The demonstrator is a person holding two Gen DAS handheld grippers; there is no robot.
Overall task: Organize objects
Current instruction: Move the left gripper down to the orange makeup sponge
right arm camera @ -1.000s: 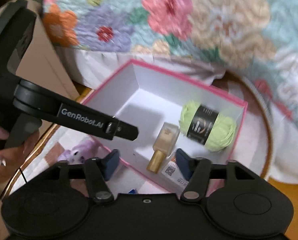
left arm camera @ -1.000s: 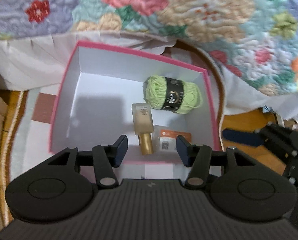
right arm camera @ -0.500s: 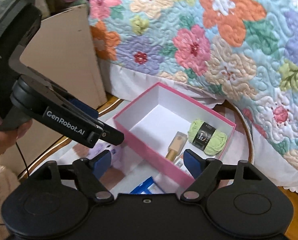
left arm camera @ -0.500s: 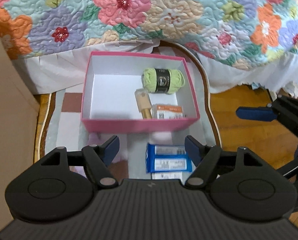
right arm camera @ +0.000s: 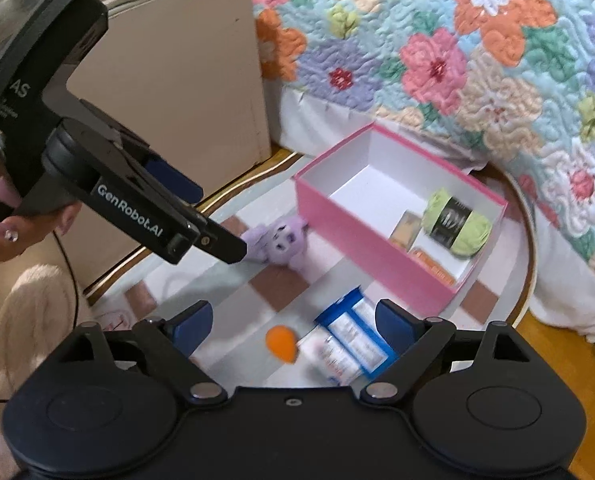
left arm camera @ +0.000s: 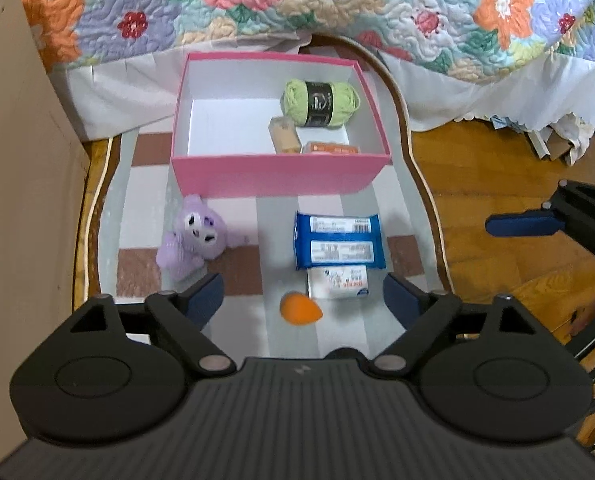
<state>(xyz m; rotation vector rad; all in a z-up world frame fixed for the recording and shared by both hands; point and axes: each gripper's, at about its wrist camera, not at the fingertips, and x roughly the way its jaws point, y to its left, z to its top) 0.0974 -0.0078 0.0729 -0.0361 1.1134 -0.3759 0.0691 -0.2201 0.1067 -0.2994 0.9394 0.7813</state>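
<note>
A pink box [left arm camera: 277, 178] [right arm camera: 361, 236] stands on a checked mat and holds a green yarn ball [left arm camera: 319, 103] [right arm camera: 455, 222], a beige bottle [left arm camera: 284, 140] and an orange-labelled packet [left arm camera: 329, 148]. In front of it lie a purple plush toy [left arm camera: 193, 236] [right arm camera: 279, 240], a blue wipes pack [left arm camera: 337, 240] [right arm camera: 355, 340], a small white pack [left arm camera: 337, 282] and an orange egg-shaped sponge [left arm camera: 300, 309] [right arm camera: 282, 345]. My left gripper [left arm camera: 303, 298] is open and empty above the sponge. My right gripper [right arm camera: 293, 326] is open and empty, off to the right.
A flowered quilt [left arm camera: 337, 4] hangs over the bed behind the box. A cardboard panel [left arm camera: 21, 180] stands at the left. Wooden floor [left arm camera: 477, 184] lies right of the mat. The left gripper body [right arm camera: 97, 168] fills the left of the right wrist view.
Both grippers have pulled back and up from the box and opened wider. The plush toy, packs and sponge in front of the box have come into view.
</note>
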